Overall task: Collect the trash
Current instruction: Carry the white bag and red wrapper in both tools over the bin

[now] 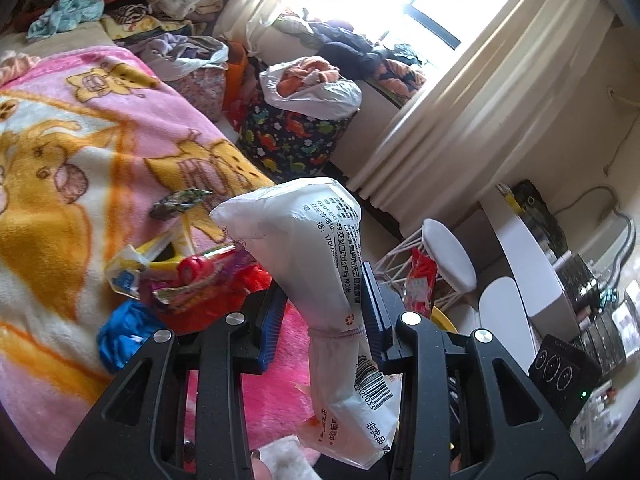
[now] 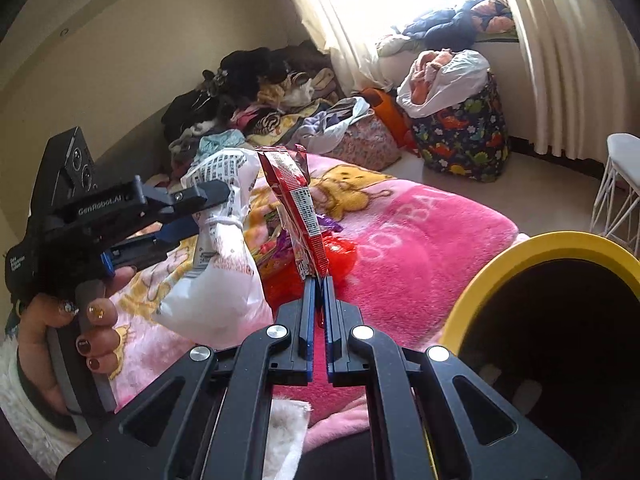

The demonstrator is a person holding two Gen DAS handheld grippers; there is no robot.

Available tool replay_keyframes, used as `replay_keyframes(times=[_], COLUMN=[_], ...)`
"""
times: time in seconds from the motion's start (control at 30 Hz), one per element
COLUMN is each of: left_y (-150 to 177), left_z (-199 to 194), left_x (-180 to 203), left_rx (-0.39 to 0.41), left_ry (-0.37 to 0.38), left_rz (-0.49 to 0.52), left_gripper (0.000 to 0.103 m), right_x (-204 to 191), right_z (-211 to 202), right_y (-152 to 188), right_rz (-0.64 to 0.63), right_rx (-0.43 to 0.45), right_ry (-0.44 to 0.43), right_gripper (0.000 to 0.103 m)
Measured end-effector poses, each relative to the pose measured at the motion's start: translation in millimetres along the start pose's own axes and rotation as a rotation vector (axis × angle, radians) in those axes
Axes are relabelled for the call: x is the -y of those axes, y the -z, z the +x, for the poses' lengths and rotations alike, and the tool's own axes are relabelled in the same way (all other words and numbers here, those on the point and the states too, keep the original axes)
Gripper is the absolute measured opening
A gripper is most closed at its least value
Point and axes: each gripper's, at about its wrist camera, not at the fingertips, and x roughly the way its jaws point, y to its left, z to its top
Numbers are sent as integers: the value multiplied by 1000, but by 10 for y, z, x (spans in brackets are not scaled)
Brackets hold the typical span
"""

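Pinching a red wrapper (image 2: 298, 204), right gripper (image 2: 318, 280) hides its bottom edge; left gripper (image 1: 326, 308) clamps a white bag (image 1: 316, 248), whose lower end is cut off behind its frame.

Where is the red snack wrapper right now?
The red wrapper stands clamped in the right gripper, centre of the right wrist view, above the pink blanket, between the white bag and yellow bin.
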Motion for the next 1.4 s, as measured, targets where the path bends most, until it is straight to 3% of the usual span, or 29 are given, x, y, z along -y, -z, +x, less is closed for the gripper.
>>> replay_keyframes(times=[1.4], left_y=[395], left_z=[485], left_x=[968], left_rx=[-91], left_ry=[67], left_rz=[200], left_gripper=[28], right_x=[786], right_z=[-811], right_y=[301], right_rz=[187], right_rx=[116], right_ry=[143], right_gripper=[4])
